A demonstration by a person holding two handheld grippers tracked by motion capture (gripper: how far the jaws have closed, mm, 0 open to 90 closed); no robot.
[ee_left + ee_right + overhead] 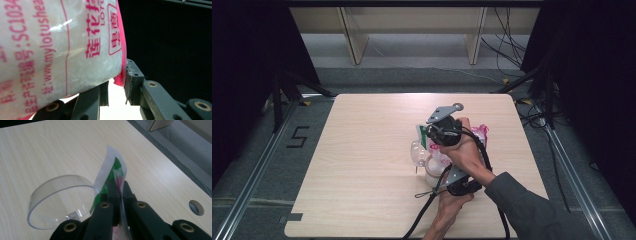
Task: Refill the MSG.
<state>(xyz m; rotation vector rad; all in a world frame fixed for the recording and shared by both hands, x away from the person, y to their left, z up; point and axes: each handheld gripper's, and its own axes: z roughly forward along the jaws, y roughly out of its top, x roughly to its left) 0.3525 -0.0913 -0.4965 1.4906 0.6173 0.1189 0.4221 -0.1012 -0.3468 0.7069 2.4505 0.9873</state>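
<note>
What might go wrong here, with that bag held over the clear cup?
The right tool pinches just the thin top edge of the bag, so the film may slip free or tear. The left tool grips the full lower part of the bag; a harder squeeze might burst it. The clear cup stands loose on the table right beside the bag, so a nudge may tip it or send a pour wide.
</note>
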